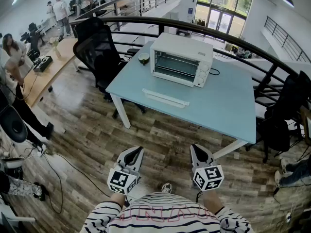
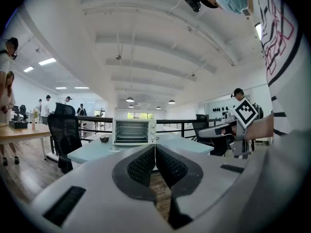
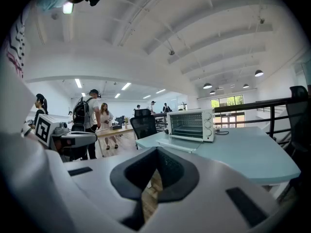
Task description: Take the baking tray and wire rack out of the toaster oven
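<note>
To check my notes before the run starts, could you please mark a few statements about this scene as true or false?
1. The left gripper and right gripper are both shut and empty. True.
2. The toaster oven stands on the floor. False: it stands on the light blue table.
3. A small bowl sits on the table beside the oven. True.
4. The right gripper touches the oven. False: it is held well short of the table, over the wood floor.

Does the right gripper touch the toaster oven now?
Apart. The head view shows the right gripper over the floor, well short of the toaster oven on the table.
</note>
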Motion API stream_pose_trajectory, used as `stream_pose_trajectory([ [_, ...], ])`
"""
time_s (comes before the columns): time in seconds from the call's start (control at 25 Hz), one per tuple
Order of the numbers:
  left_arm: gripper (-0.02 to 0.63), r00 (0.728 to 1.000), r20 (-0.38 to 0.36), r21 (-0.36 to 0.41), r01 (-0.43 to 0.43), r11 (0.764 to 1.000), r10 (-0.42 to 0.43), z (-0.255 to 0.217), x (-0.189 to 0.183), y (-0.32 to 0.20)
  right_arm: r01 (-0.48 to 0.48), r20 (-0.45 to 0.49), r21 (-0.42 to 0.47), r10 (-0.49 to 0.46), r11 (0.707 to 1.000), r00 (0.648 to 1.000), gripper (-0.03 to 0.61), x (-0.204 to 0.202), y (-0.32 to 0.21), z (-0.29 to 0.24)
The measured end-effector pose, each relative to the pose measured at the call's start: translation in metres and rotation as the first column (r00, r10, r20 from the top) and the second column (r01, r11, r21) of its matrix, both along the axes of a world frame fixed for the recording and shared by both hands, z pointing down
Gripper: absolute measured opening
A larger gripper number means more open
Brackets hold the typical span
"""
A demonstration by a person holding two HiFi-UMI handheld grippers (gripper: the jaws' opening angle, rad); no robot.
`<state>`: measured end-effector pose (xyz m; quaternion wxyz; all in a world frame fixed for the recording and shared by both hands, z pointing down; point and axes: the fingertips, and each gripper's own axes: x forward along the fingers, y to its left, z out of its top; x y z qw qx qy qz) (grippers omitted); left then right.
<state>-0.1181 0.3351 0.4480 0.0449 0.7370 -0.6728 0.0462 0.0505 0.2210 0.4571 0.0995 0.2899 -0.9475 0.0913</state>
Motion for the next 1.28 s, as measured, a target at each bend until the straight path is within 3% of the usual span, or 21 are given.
stream_pose_trajectory([
  [0.24, 0.023, 1.0, -0.002, 0.012, 0.016, 1.0, -0.016, 0.002, -0.007, -0.024, 0.011, 0.054, -0.022, -0.01, 1.0, 0.999, 0.028, -0.005, -0.023, 0.004],
  [0.52, 0.025, 0.999, -0.007, 0.0, 0.042, 0.999, -0.042, 0.007, -0.017, -0.049, -0.001, 0.232, -0.268, 0.066, 0.963, 0.97, 0.029, -0.005, -0.058, 0.021],
  [0.68, 0.025, 1.0, -0.02, -0.019, 0.004, 1.0, -0.004, 0.014, -0.029, -0.075, -0.009, 0.204, -0.276, 0.068, 0.961, 0.977, 0.046, -0.016, -0.07, 0.031],
  [0.76, 0.025, 0.999, -0.028, -0.022, -0.026, 0.999, 0.025, 0.016, -0.037, -0.094, -0.008, 0.201, -0.28, 0.067, 0.96, 0.977, 0.206, -0.024, -0.079, 0.034],
  [0.92, 0.028, 0.996, -0.027, -0.033, -0.081, 0.996, 0.08, 0.021, -0.055, -0.139, -0.034, 0.182, -0.274, 0.087, 0.961, 0.979, 0.21, -0.042, -0.107, 0.039],
  [1.04, 0.12, 0.989, -0.047, -0.045, -0.143, 0.989, 0.141, 0.022, -0.079, -0.177, -0.07, 0.192, -0.29, 0.13, 0.954, 0.973, 0.21, -0.067, -0.135, 0.039],
  [1.28, 0.123, 0.97, -0.062, -0.053, -0.238, 0.97, 0.234, 0.018, -0.135, -0.235, -0.175, 0.188, -0.318, 0.243, 0.932, 0.952, 0.21, -0.119, -0.182, 0.038],
])
